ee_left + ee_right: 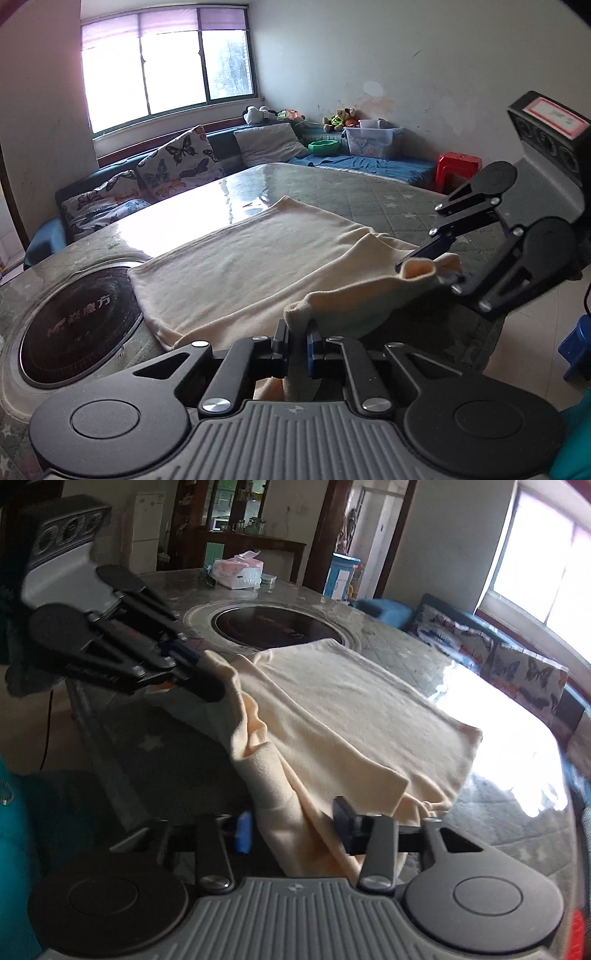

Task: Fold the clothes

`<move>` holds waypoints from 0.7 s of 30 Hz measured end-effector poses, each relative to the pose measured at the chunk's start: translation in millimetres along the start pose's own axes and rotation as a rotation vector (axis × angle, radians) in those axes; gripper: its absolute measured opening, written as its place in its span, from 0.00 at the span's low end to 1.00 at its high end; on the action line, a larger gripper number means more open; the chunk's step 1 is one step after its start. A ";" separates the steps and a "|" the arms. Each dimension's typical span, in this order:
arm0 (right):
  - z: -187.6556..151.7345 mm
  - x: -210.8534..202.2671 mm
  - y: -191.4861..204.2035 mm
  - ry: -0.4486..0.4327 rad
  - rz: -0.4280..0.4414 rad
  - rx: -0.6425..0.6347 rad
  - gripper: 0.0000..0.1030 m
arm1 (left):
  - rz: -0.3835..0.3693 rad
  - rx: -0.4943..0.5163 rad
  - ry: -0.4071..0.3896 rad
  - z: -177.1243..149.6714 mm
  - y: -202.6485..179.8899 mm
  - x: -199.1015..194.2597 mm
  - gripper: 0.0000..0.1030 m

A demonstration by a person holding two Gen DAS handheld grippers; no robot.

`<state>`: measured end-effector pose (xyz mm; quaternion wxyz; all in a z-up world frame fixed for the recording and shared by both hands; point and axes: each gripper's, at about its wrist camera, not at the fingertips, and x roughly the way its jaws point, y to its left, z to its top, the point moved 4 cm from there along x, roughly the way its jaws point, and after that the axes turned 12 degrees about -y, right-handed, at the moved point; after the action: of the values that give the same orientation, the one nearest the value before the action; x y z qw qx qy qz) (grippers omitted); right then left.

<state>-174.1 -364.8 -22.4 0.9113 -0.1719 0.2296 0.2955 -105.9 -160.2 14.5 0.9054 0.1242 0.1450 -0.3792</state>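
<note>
Home living/dining room. Big window [162, 70] at 11 o'clock with purple blind, bench sofa under it with butterfly-print cushions [177, 158]. Stuffed toys [340, 119] and a plastic storage bin [371, 140] at 1 o'clock along the marked white wall, red plastic stool [458, 168] beside. Dining table [369, 192] has a built-in induction hob [79, 325]. Right wrist view: tissue pack [238, 572] at 11 o'clock, white fridge [147, 531] and wooden cabinet [255, 550] behind.

Left tool [297, 338], black linkage arms, silver screws, ribbed grey body, one blue finger pad, right tool [291, 825] built alike
</note>
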 end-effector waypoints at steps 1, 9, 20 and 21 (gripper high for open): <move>0.7 2.3 -2.8 0.006 0.002 0.020 0.24 | -0.002 0.004 -0.001 -1.9 -0.9 -2.0 0.14; 15.7 4.5 -19.5 -0.006 -0.011 0.145 0.13 | 0.025 0.066 0.032 -24.9 -9.7 -15.4 0.37; 24.9 -4.3 -15.2 -0.053 -0.040 0.166 0.10 | 0.053 0.108 0.004 -24.2 -2.7 -24.3 0.10; 26.4 -7.5 -14.1 -0.061 -0.039 0.166 0.10 | 0.053 0.104 -0.005 -21.7 -1.9 -28.3 0.10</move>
<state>-162.4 -367.2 6.0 0.9346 -0.0913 0.2218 0.2628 -130.0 -135.8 4.2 0.9079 0.1738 0.1195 -0.3623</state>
